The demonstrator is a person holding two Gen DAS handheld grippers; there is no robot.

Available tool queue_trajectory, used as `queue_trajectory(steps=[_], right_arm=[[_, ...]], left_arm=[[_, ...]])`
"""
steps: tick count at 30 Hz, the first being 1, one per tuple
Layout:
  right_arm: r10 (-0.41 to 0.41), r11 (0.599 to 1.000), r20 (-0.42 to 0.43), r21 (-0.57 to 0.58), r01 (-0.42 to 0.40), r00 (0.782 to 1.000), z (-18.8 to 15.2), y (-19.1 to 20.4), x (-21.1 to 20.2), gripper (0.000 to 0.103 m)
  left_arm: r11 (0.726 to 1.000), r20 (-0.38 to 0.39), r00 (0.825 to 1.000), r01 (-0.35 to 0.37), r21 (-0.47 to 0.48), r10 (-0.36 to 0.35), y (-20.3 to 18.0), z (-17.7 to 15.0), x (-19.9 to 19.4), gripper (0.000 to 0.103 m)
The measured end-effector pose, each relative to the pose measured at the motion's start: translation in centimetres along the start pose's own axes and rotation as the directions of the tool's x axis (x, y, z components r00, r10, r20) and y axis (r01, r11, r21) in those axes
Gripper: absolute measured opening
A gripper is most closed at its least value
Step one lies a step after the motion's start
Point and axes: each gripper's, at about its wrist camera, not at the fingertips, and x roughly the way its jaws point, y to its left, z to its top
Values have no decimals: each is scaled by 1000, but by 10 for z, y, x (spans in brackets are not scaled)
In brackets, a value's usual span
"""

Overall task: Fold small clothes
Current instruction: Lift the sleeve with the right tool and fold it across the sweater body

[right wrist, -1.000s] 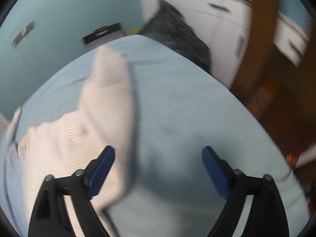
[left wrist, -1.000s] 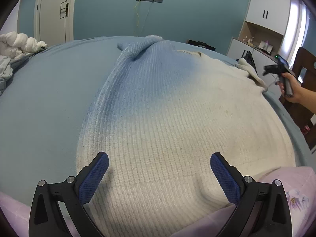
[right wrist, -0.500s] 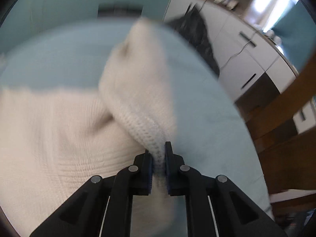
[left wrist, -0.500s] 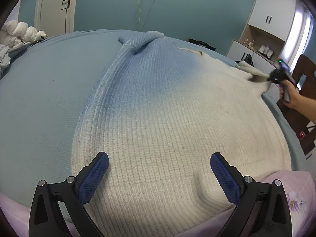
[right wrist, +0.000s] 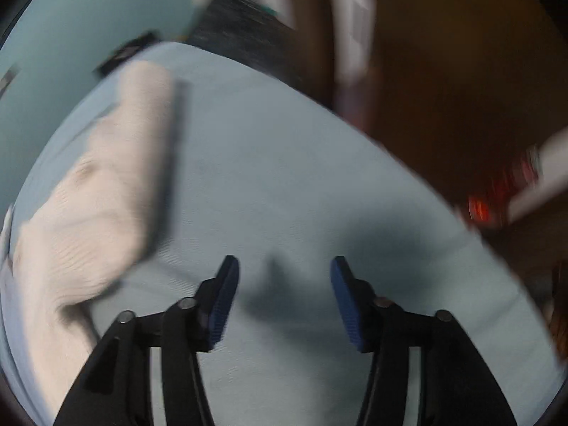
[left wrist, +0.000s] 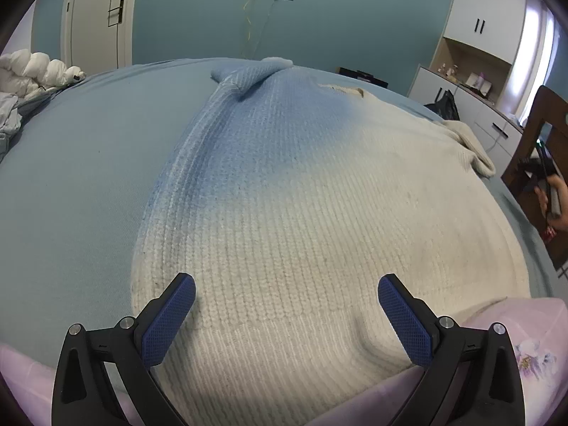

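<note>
A knitted sweater [left wrist: 301, 213], white fading to blue at the far end, lies spread flat on the light blue bed [left wrist: 78, 184]. My left gripper [left wrist: 285, 314] hovers open over its near hem, nothing between the blue pads. The white sleeve [left wrist: 468, 142] lies bunched at the sweater's right edge. In the blurred right wrist view the same sleeve [right wrist: 117, 177] lies to the left. My right gripper [right wrist: 284, 294] is over bare sheet beside it, jaws opening and empty. From the left wrist camera that right gripper [left wrist: 543, 174] shows at the far right, held by a hand.
A pink floral cloth [left wrist: 525, 348] lies along the bed's near edge. A white quilt [left wrist: 35, 71] is piled at the far left. A brown wooden chair [left wrist: 539, 135] and white cabinets [left wrist: 479, 117] stand right of the bed.
The right gripper shut on the sleeve, then let it go and swung off to the right over bare sheet. The sleeve now lies bunched at the sweater's edge. The left gripper stayed still.
</note>
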Motion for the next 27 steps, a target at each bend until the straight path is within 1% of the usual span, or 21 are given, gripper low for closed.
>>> queue_trajectory(steps=[1, 2, 3, 4, 6, 7, 8, 10, 12, 13, 15, 16, 17, 18, 19, 20, 21, 23, 24, 25, 27], right_arm=[[5, 999, 12, -38, -5, 1000, 4, 7, -5, 77], [-1, 998, 26, -64, 3, 1000, 7, 23, -7, 82], [-18, 996, 54, -89, 23, 998, 15, 45, -12, 82], [-21, 995, 66, -96, 27, 998, 23, 49, -8, 82], [-9, 993, 59, -115, 16, 998, 39, 85, -3, 82], [-6, 992, 56, -126, 13, 998, 53, 92, 11, 82], [-10, 988, 60, -155, 19, 998, 58, 110, 17, 82], [-54, 976, 85, -208, 70, 995, 64, 133, 34, 82], [-109, 965, 92, -228, 128, 990, 61, 135, 48, 82], [-128, 962, 89, -230, 145, 988, 63, 141, 72, 82], [-158, 955, 60, -245, 168, 986, 63, 137, 90, 82], [-187, 946, 53, -260, 195, 981, 61, 135, 96, 82], [-206, 939, 54, -270, 213, 977, 69, 134, 104, 75], [-200, 936, 57, -285, 208, 978, 67, 129, 101, 65], [-183, 938, 52, -288, 190, 982, 79, 136, 107, 29], [-152, 947, 45, -278, 158, 987, 82, 129, 97, 7], [-139, 953, 64, -262, 151, 988, 85, 123, 84, 7], [-113, 966, 160, -215, 146, 981, 94, 115, 46, 7], [-81, 976, 226, -180, 123, 971, 99, 107, 12, 7], [-54, 982, 266, -162, 100, 962, 102, 103, -11, 7], [2, 983, 340, -172, 60, 940, 104, 104, -56, 6]], left_arm=[[1000, -1, 1000, 1, 0, -1, 0, -1, 0, 103], [1000, 1, 1000, 3, 3, -3, 0, -1, 1, 103], [1000, 1, 1000, 6, 9, -6, -1, -3, 3, 103], [1000, 0, 1000, 9, 14, -9, -1, -4, 4, 103], [1000, -2, 1000, 16, 24, -16, -3, -6, 7, 103], [999, -1, 1000, 20, 28, -20, -4, -6, 8, 103], [999, 1, 1000, 25, 32, -25, -4, -7, 9, 103], [999, 0, 999, 37, 34, -37, -5, -7, 12, 103], [998, -3, 999, 52, 28, -52, -4, -7, 16, 103], [998, -4, 998, 58, 25, -58, -3, -7, 17, 103], [997, -3, 997, 75, 19, -75, -1, -7, 20, 103], [996, 0, 996, 88, 15, -88, 0, -8, 21, 103], [995, -1, 995, 98, 8, -98, 2, -8, 22, 103], [994, -1, 994, 107, 1, -107, 3, -8, 23, 103], [994, 0, 994, 110, -1, -110, 3, -8, 23, 103], [994, 2, 994, 110, 0, -110, 2, -8, 23, 103], [994, 2, 994, 110, 0, -110, 2, -7, 23, 103], [994, 2, 994, 112, -2, -112, 2, -7, 24, 103], [994, 1, 994, 111, -2, -111, 2, -6, 24, 103], [994, 1, 994, 110, -2, -110, 2, -6, 23, 103], [994, -2, 994, 109, -5, -109, 5, -7, 22, 103]])
